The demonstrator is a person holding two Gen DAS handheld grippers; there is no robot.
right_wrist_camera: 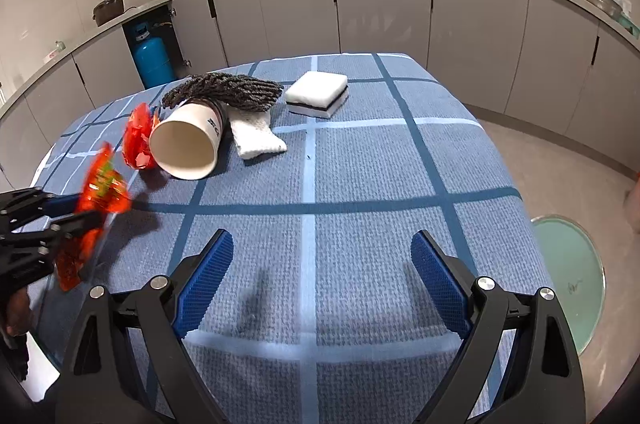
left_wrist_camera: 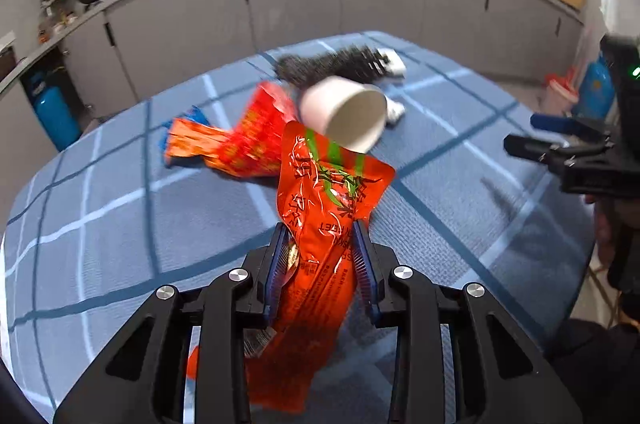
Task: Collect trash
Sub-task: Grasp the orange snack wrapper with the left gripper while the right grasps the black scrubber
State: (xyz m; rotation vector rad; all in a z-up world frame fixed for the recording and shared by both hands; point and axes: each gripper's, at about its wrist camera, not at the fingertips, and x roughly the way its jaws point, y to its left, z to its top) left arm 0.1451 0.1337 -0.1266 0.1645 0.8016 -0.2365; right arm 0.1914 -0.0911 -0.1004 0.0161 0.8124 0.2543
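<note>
**A:** Left wrist view shows the left gripper (left_wrist_camera: 320,244) pinched partway shut on a crinkly orange foil snack wrapper (left_wrist_camera: 320,199), hanging clear of the blue checked tablecloth (left_wrist_camera: 120,224). How would you finish the lift?

**B:** I'd keep the squeeze firm and raise it straight up — foil is slippery, and its top edge sits close to the tipped white paper cup (left_wrist_camera: 346,111). The right gripper (right_wrist_camera: 322,288) stands wide open with nothing in it — free for the second crumpled red-orange wrapper (left_wrist_camera: 232,143) beside the cup.
</note>
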